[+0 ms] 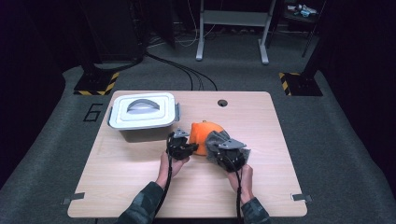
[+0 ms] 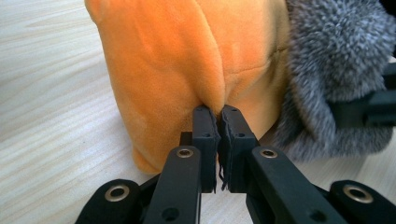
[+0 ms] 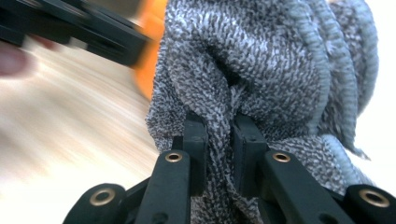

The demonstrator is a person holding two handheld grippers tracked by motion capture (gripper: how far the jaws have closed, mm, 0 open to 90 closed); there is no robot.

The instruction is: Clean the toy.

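Note:
An orange plush cloth (image 1: 201,131) lies bunched at the middle of the wooden table (image 1: 135,177), and a grey knitted cloth (image 1: 215,138) rests against its right side. My left gripper (image 1: 190,145) meets the orange cloth from the left. In the left gripper view the left gripper (image 2: 217,112) is shut on a raised fold of the orange cloth (image 2: 173,60), with the fuzzy grey cloth (image 2: 336,51) to the right. My right gripper (image 1: 223,148) holds the grey cloth; in the right gripper view it (image 3: 219,123) is shut on a pinch of the grey cloth (image 3: 261,60).
A white lidded box (image 1: 144,112) with a grey handle stands at the table's back left, just behind the left gripper. A small round hole (image 1: 222,102) sits near the far edge. Cables and a metal frame lie on the floor beyond the table.

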